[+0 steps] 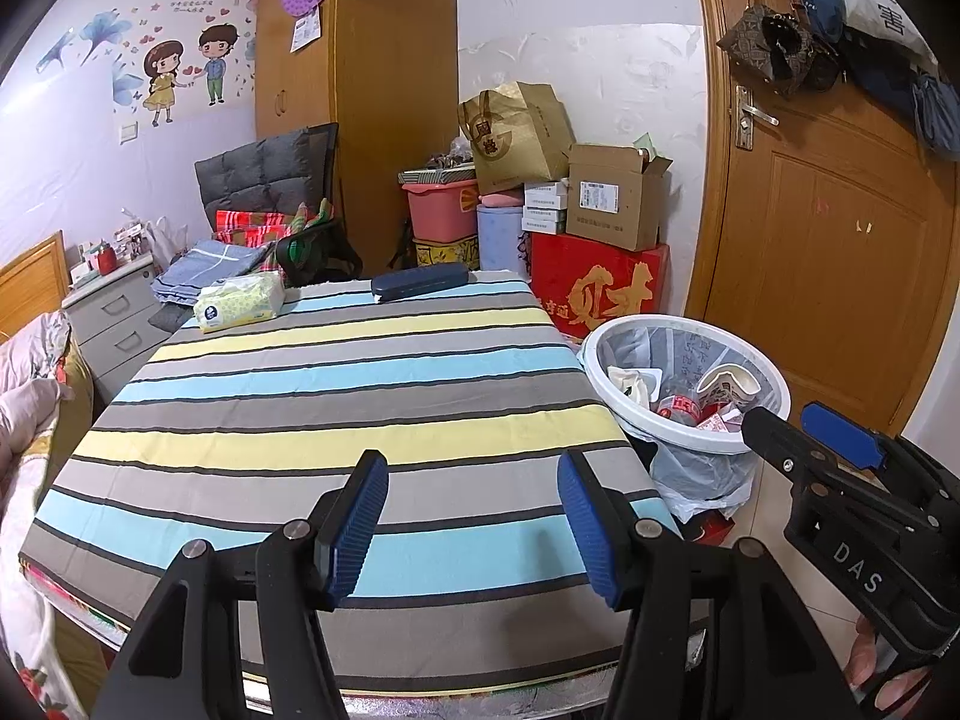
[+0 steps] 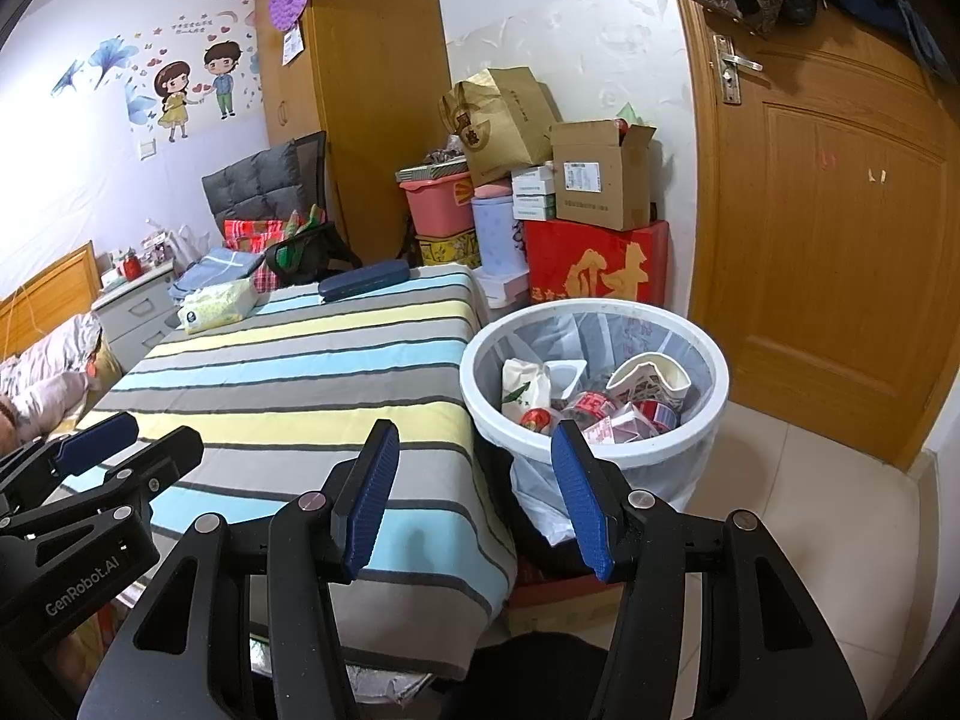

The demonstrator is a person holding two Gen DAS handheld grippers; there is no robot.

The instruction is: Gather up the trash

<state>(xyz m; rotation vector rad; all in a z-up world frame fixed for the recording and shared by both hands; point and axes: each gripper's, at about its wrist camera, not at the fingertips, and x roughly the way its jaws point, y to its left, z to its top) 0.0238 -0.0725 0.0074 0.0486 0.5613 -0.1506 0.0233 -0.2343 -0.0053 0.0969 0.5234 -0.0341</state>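
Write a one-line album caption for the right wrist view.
Open right gripper hovers empty between striped table and trash-filled white bin.

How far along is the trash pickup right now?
Looks nearly done: the bin already holds a crushed cup and wrappers. Nothing is in hand; left gripper and right gripper are open and empty. On the table only a tissue pack and case remain, neither obviously trash.
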